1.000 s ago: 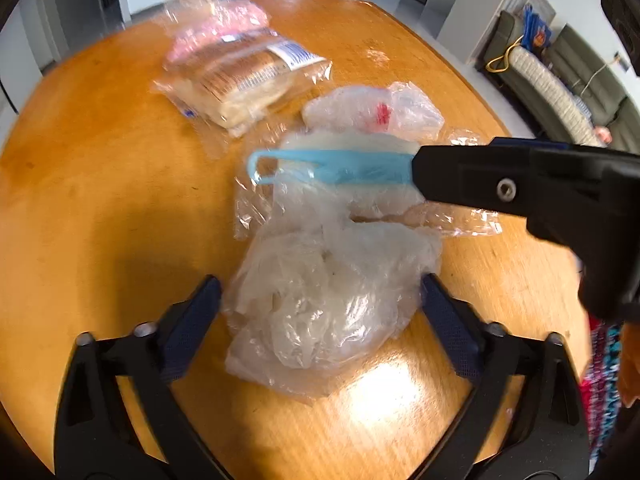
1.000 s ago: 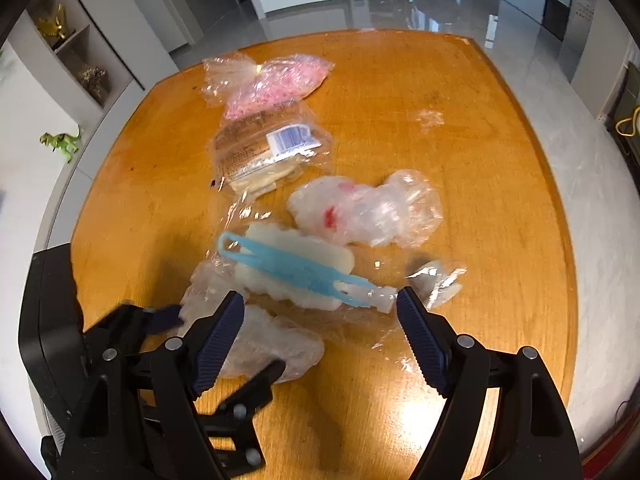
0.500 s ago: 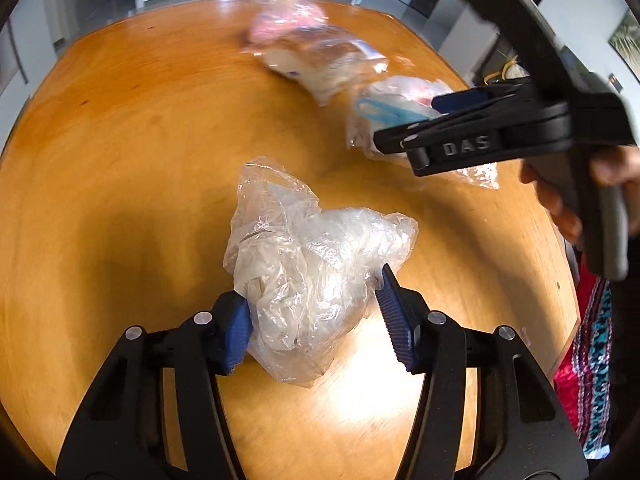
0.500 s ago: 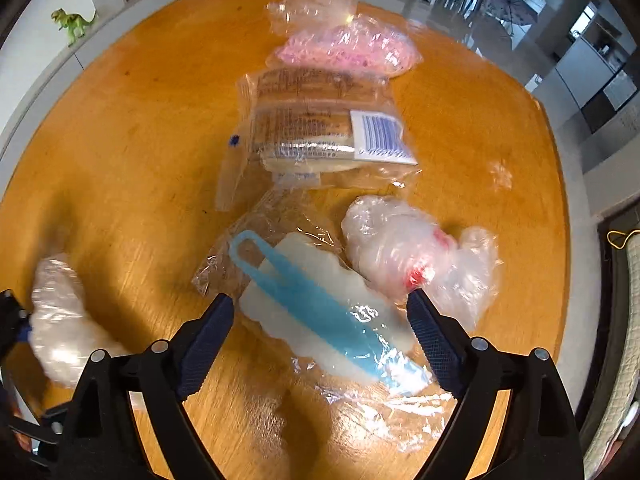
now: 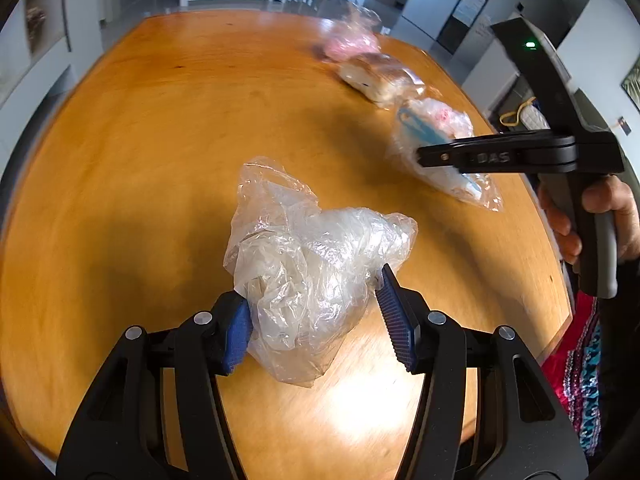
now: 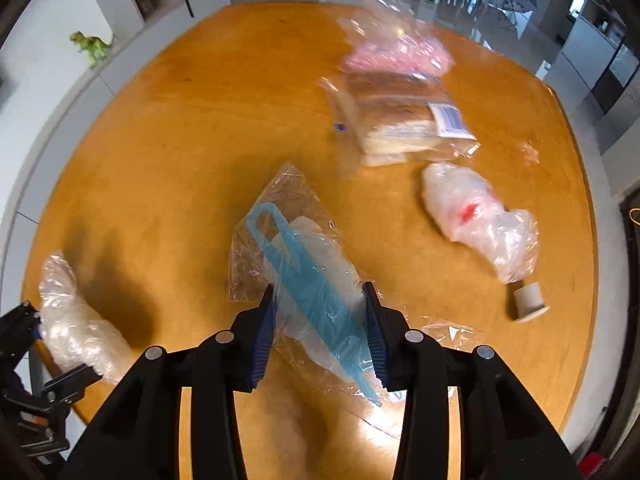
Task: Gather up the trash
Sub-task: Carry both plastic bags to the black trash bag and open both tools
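Note:
My left gripper (image 5: pixel 316 318) is shut on a crumpled clear plastic bag (image 5: pixel 312 248) and holds it over the round wooden table (image 5: pixel 160 140). That bag also shows at the left in the right wrist view (image 6: pixel 72 320). My right gripper (image 6: pixel 320 328) is shut on a clear wrapper holding a blue plastic handle and a white pad (image 6: pixel 316 276). The right gripper shows from the side in the left wrist view (image 5: pixel 500 156), over that wrapper (image 5: pixel 444 164).
On the table lie a bagged loaf of bread (image 6: pixel 404 120), a bag of pink bits (image 6: pixel 396 52), a crumpled clear bag with a red mark (image 6: pixel 476 216) and a small white roll (image 6: pixel 528 302). A toy dinosaur (image 6: pixel 91 44) stands on a ledge at the left.
My left gripper closed on the crumpled bag and drew it left, away from the other trash. My right gripper came down and closed on the wrapper with the blue handle.

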`<move>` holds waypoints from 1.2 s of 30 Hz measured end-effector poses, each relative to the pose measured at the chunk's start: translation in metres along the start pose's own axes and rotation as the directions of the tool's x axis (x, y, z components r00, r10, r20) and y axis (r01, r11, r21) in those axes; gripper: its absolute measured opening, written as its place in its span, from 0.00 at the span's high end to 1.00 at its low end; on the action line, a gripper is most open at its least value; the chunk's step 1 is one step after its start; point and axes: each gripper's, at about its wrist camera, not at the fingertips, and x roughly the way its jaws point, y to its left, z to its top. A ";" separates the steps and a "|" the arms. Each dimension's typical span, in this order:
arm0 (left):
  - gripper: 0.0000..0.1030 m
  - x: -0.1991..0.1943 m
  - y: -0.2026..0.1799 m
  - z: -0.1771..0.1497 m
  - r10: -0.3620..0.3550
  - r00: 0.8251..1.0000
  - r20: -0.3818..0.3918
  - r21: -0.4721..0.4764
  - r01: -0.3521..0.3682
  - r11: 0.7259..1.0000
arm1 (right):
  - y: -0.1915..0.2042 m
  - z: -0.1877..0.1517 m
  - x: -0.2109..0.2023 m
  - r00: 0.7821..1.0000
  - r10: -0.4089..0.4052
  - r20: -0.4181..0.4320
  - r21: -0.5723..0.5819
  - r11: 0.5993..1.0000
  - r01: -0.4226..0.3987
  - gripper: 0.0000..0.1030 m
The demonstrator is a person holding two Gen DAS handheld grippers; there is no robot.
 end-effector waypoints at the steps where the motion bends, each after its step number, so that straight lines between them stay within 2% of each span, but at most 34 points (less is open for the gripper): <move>1: 0.46 -0.008 0.007 -0.007 0.008 1.000 0.014 -0.011 -0.008 1.000 | 0.008 -0.002 -0.004 1.000 0.014 0.008 0.000 1.000 -0.014 0.58; 9: 0.46 -0.066 0.065 -0.066 0.088 0.992 0.091 -0.136 -0.075 0.988 | 0.116 -0.016 -0.023 0.995 0.094 0.039 -0.152 0.985 -0.087 0.56; 15: 0.45 -0.106 0.107 -0.115 0.170 0.977 0.129 -0.247 -0.134 0.960 | 0.205 -0.023 -0.020 0.984 0.179 0.012 -0.294 0.941 -0.167 0.56; 18: 0.45 -0.127 0.127 -0.142 0.213 0.966 0.144 -0.309 -0.161 0.937 | 0.252 -0.034 -0.020 0.972 0.233 -0.017 -0.359 0.906 -0.223 0.56; 21: 0.45 -0.146 0.150 -0.170 0.270 0.951 0.150 -0.374 -0.198 0.906 | 0.299 -0.050 -0.019 0.958 0.282 -0.057 -0.426 0.861 -0.279 0.55; 24: 0.45 -0.164 0.169 -0.202 0.331 0.933 0.142 -0.439 -0.240 0.866 | 0.349 -0.068 -0.018 0.933 0.342 -0.112 -0.489 0.799 -0.351 0.55; 28: 0.45 -0.183 0.196 -0.249 0.401 0.910 0.103 -0.528 -0.291 0.797 | 0.404 -0.092 -0.016 0.895 0.406 -0.186 -0.539 0.719 -0.438 0.54; 31: 0.45 -0.194 0.214 -0.282 0.434 0.898 0.073 -0.586 -0.313 0.748 | 0.442 -0.110 -0.015 0.874 0.430 -0.227 -0.564 0.673 -0.477 0.54; 36: 0.42 -0.203 0.234 -0.318 0.478 0.878 0.013 -0.653 -0.355 0.669 | 0.489 -0.125 -0.002 0.857 0.436 -0.276 -0.568 0.645 -0.511 0.53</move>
